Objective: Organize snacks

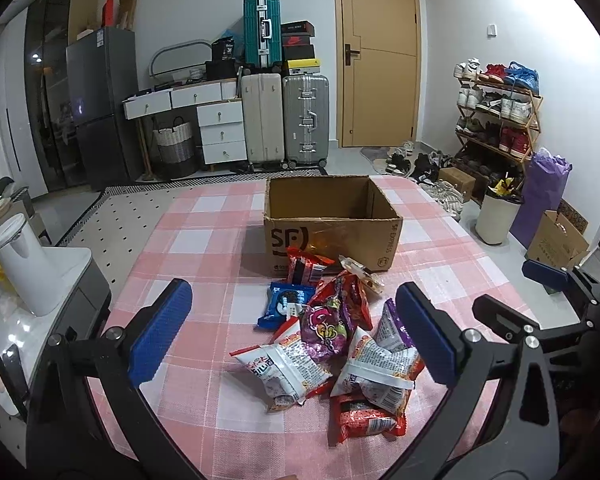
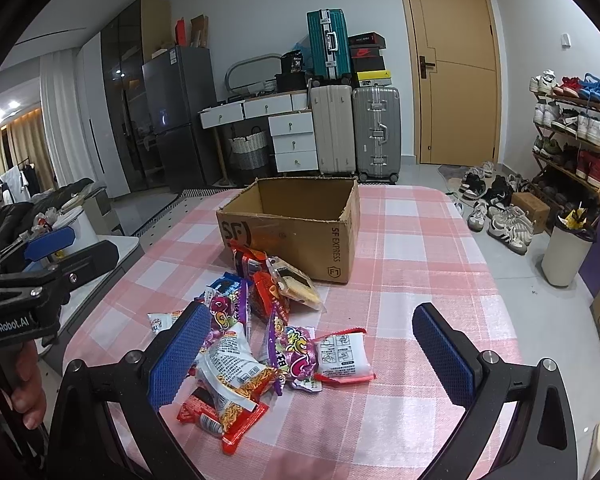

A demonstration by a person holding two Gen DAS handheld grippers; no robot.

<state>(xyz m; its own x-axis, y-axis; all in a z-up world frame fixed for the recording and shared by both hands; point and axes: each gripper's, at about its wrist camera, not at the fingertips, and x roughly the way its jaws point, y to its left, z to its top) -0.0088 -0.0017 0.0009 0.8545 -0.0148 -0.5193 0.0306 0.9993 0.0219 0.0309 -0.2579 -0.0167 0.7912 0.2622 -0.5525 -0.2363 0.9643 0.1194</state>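
A table covered by a pink and white checked cloth is seen in both wrist views. On it, toward the far side, an open cardboard box is set upright, with dark lettering printed on its near wall; nothing can be seen inside it from these angles.

Just in front of the box a heap of snack packets is spread on the cloth. The farthest packets, a red one and a clear one with pale biscuits, are laid against or just beside the box's near wall. A blue packet is placed at the left of the heap, a purple packet in its middle, and white packets with red edges nearest the cameras. One white packet is seen lying flat at the right edge of the heap.

The left gripper is held above the near part of the heap with its blue-padded fingers spread wide; the purple and white packets are framed between them, and nothing is gripped. No contact with any packet can be made out.

The right gripper is likewise held wide apart and empty. Its left finger is seen in front of the heap's near left part, while its right finger is poised over bare cloth, well apart from the packets. The flat white packet is found between the two.

A hand is seen at the left edge of the right wrist view, wrapped around the other gripper's handle.
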